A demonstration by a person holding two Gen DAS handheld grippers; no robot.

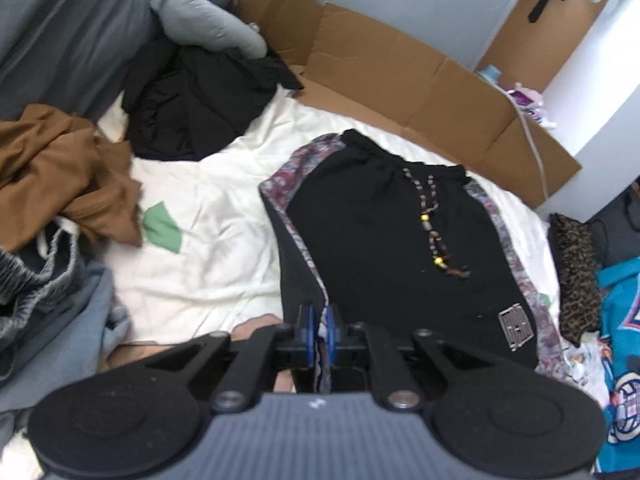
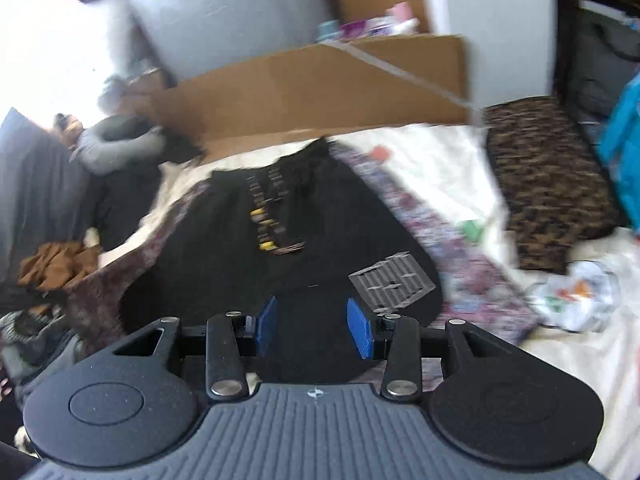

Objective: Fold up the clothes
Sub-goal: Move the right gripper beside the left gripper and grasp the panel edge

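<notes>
Black shorts (image 1: 384, 248) in left hand-held gripper (image 1: 319, 326)

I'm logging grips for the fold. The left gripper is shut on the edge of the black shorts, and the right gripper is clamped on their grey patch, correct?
Not quite. The right gripper is open over the black shorts, its pads apart and gripping nothing; the grey patch lies beyond them, as the right wrist view shows. The left gripper is indeed shut on the shorts' edge.
</notes>
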